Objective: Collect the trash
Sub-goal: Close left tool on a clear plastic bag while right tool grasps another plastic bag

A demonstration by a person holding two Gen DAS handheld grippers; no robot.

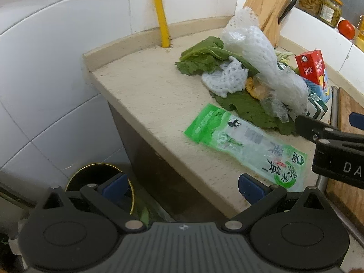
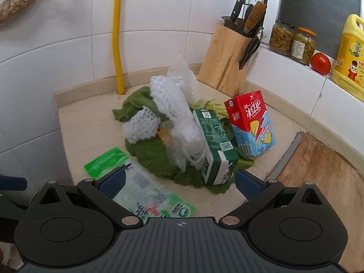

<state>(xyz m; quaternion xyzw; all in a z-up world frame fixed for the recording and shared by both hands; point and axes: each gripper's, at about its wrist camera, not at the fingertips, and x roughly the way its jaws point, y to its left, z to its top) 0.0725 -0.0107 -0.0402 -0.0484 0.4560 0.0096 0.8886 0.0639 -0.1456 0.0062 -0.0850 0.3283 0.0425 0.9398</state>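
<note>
A trash pile lies on the beige counter [image 1: 145, 91]: green leaves [image 2: 157, 161], white foam nets [image 2: 168, 100], a green carton [image 2: 216, 145] and a red-and-blue drink carton [image 2: 250, 122]. A green-and-clear plastic wrapper [image 1: 245, 141] lies flat near the counter's front edge, also in the right wrist view [image 2: 145, 191]. My left gripper [image 1: 182, 186] is open and empty, off the counter's left corner above a dark bin [image 1: 97, 177]. My right gripper [image 2: 179, 182] is open and empty, just before the wrapper and green carton; it shows in the left wrist view [image 1: 329, 134].
A yellow pipe [image 2: 118, 36] runs down the tiled wall. A wooden knife block [image 2: 229, 56] stands at the back. Two jars [image 2: 291, 41], a tomato [image 2: 320, 62] and a yellow bottle [image 2: 350, 56] sit on the sill. A wooden cutting board [image 2: 325, 182] lies at right.
</note>
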